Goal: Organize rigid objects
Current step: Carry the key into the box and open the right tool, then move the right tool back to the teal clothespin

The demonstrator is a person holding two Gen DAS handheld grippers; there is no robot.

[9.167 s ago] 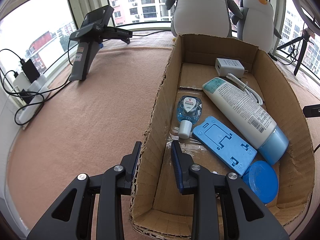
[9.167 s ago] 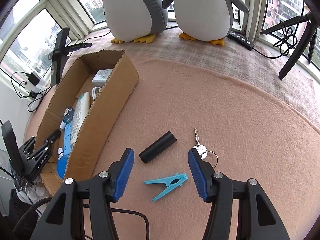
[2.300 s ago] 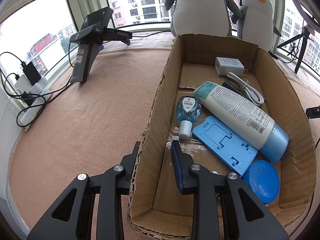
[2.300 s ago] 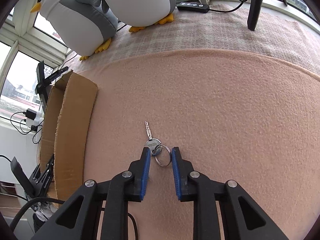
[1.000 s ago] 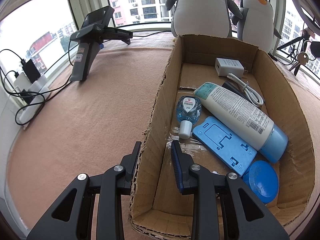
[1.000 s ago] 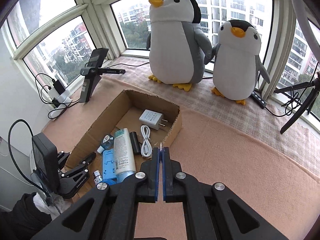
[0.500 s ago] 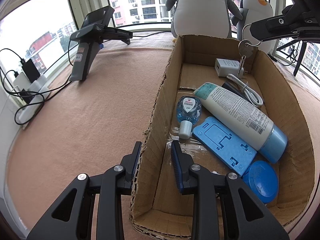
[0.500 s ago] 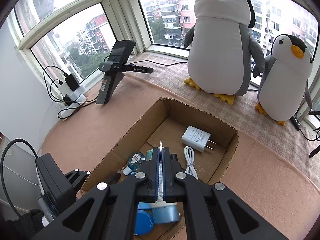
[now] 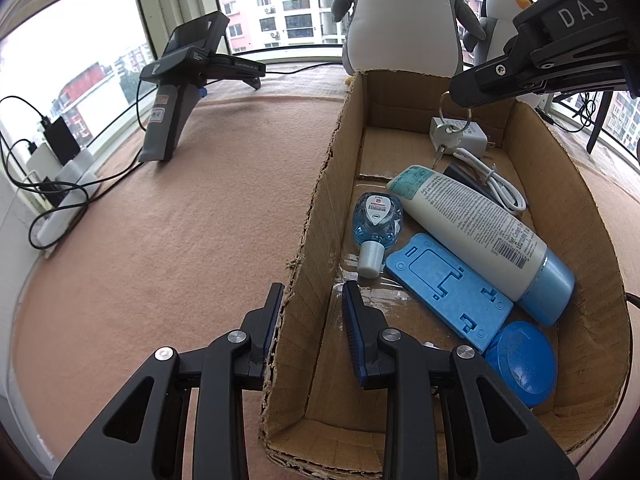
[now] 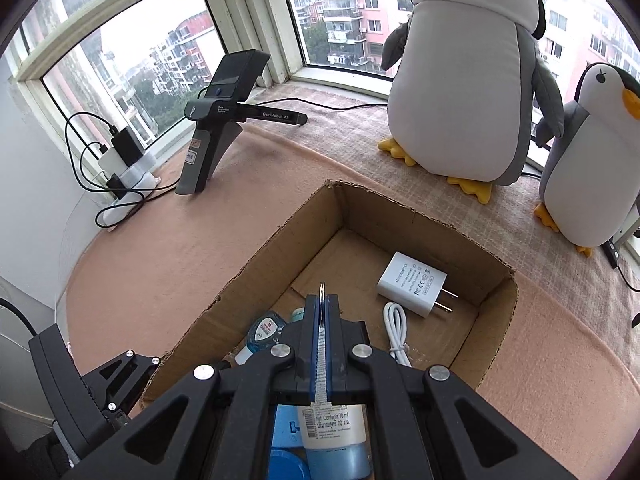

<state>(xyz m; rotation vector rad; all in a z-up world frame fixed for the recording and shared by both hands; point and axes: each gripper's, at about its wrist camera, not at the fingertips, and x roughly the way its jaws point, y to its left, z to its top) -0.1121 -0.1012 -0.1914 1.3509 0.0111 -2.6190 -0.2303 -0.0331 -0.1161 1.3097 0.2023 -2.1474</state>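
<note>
My right gripper [image 10: 321,300] is shut on the key ring; the key [image 9: 445,136] hangs from it over the far end of the cardboard box [image 9: 320,208], above the white charger [image 9: 474,136]. The ring's edge [image 10: 322,289] sticks out between the jaws in the right wrist view. My left gripper [image 9: 310,308] straddles the box's near left wall, jaws narrowly apart with the cardboard between them. The box holds a lotion bottle [image 9: 480,228], a blue phone stand [image 9: 444,280], a small sanitizer bottle [image 9: 376,224], a blue lid [image 9: 520,360] and a white cable [image 9: 496,188].
Two plush penguins [image 10: 468,80] stand behind the box on the window ledge. A black handheld device [image 9: 180,88] stands upright on the peach cloth at the left. Chargers and cables [image 9: 52,176] lie at the far left edge.
My right gripper picked the key up from the cloth, carried it over the box, and has lowered it further towards the charger. My left gripper has stayed on the box wall.
</note>
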